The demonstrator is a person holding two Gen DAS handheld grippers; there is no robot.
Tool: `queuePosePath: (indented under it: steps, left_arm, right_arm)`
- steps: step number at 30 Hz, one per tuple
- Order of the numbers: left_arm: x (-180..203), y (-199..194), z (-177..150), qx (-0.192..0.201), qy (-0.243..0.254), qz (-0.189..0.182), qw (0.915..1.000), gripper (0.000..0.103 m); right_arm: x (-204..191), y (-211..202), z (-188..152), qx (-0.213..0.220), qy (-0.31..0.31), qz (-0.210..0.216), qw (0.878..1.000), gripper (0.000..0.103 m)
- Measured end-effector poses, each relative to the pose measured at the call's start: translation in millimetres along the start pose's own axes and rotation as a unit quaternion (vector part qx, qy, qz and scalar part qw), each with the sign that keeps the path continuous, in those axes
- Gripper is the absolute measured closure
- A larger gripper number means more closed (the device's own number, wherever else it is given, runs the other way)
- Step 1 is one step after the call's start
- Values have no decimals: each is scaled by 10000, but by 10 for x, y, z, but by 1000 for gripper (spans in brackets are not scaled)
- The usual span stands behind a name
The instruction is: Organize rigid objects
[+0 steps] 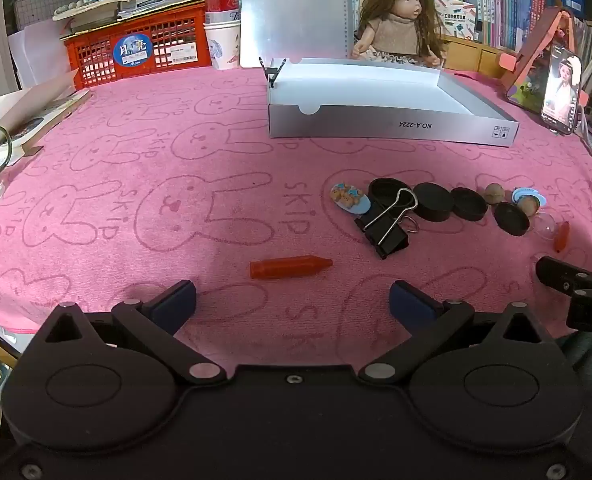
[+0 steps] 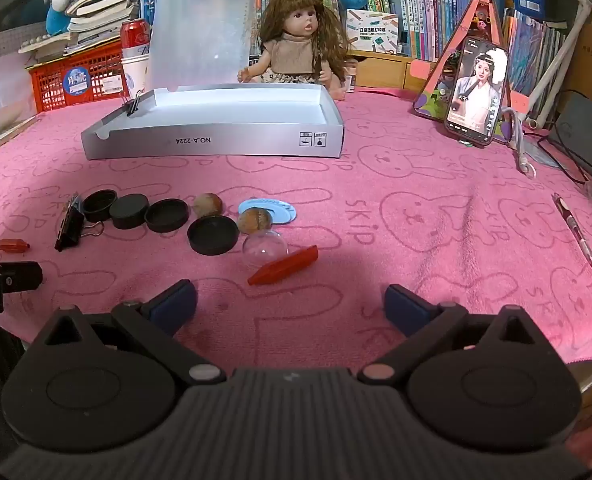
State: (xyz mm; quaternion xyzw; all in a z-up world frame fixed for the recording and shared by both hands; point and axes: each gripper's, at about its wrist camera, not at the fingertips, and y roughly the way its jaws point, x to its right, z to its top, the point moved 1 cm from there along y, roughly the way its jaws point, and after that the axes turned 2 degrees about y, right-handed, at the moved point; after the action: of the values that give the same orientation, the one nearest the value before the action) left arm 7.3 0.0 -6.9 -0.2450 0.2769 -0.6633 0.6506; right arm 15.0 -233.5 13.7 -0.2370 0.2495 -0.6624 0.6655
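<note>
Now you have four black lids [image 2: 212, 234], two red caps [image 2: 284, 265], two nuts [image 2: 255, 220]; both grippers [image 1: 292, 300] [image 2: 290, 300] spread wide, empty. Clear dome [image 2: 265, 245] is hard to see.

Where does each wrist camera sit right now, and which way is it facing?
Left wrist: on the left gripper, angled down over the pink towel at an orange cap; open jaws and a corner of the other gripper show.
Right wrist: on the right gripper, facing a second orange cap; open jaws show.
Shared: silver box, binder clip, black lids, doll, phone.
</note>
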Motion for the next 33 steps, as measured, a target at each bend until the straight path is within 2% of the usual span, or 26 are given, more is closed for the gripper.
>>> queuePosePath:
  steps: [33]
  left_arm:
    - [0, -1, 8, 15, 54, -38, 10000, 0]
  right_arm:
    - [0, -5, 12, -6, -1, -12, 10000, 0]
